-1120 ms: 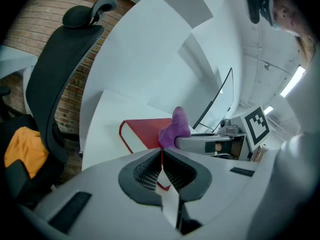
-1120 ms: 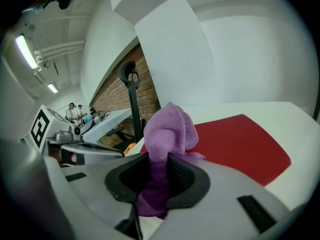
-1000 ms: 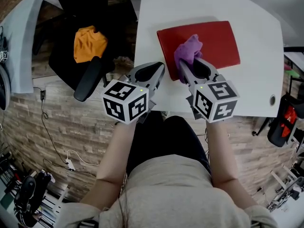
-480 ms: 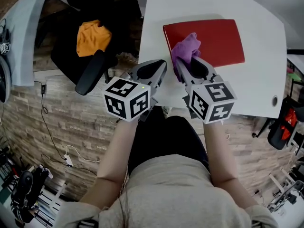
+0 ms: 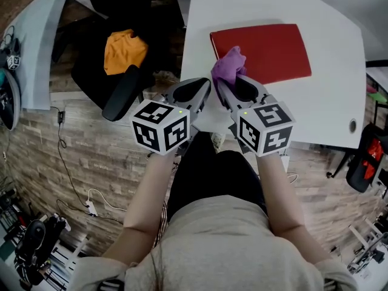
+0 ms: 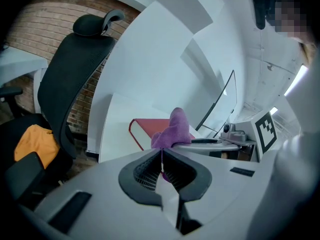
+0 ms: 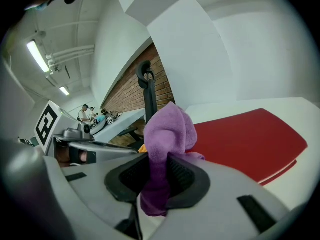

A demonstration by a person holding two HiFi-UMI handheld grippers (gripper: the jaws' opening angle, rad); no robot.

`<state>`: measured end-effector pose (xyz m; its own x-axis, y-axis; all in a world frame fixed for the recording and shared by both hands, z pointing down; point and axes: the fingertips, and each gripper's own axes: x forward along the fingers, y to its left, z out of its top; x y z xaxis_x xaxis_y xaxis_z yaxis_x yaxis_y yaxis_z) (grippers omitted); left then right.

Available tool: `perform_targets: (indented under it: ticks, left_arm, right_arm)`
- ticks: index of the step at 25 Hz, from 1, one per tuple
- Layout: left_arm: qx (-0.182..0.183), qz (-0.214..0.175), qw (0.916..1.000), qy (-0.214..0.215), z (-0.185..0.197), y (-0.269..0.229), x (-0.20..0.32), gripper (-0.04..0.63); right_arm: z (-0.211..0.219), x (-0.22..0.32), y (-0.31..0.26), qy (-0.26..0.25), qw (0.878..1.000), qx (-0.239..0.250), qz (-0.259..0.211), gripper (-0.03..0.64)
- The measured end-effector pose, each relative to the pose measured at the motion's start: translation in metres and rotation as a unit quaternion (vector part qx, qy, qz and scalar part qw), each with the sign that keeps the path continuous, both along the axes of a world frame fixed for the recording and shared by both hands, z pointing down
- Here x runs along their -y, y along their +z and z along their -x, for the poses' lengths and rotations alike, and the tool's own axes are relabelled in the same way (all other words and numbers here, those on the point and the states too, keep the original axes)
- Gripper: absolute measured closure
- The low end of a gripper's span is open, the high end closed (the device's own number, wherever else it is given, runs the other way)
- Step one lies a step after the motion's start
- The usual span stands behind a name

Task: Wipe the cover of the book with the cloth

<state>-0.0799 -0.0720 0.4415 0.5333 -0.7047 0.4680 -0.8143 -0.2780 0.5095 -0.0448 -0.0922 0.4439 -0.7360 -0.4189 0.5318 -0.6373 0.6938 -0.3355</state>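
Note:
A red book (image 5: 267, 50) lies flat on the white table (image 5: 242, 5); it also shows in the right gripper view (image 7: 250, 139) and the left gripper view (image 6: 147, 131). My right gripper (image 5: 225, 85) is shut on a purple cloth (image 5: 227, 65), which bunches up above its jaws (image 7: 167, 134) over the book's near left corner. My left gripper (image 5: 203, 90) is shut with nothing in it, close beside the right one at the table's front edge. The cloth (image 6: 174, 129) rises just beyond its jaws.
A black office chair (image 5: 115, 47) with an orange cloth (image 5: 124, 50) on its seat stands left of the table. A grey desk (image 5: 36, 47) is at far left. Cables (image 5: 73, 187) lie on the brick-patterned floor. A round hole (image 5: 353, 126) is in the table's right corner.
The right gripper with the purple cloth has moved left and nearer, from over the book's left part to its near left corner. The left gripper stays in place.

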Motion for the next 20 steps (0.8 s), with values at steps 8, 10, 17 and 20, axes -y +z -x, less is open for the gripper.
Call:
perform_targets:
  ticks: [8, 10, 17, 20]
  left_arm:
    - [0.006, -0.037, 0.9993, 0.003, -0.016, -0.035, -0.001, 0.571]
    - [0.012, -0.048, 0.9987, 0.010, -0.024, -0.045, -0.004, 0.571]
    - [0.028, -0.094, 0.9946, 0.035, -0.053, -0.086, -0.012, 0.571]
    - [0.028, -0.128, 0.9894, 0.062, -0.072, -0.114, -0.015, 0.571]
  right_arm:
    - [-0.025, -0.001, -0.044, 0.007, 0.999, 0.014, -0.044, 0.517]
    - [-0.036, -0.004, -0.054, 0.013, 0.998, 0.016, -0.054, 0.517]
    - [-0.071, -0.015, -0.093, 0.039, 0.995, 0.047, -0.085, 0.517]
    - [-0.088, -0.022, -0.117, 0.047, 0.991, 0.063, -0.105, 0.517]
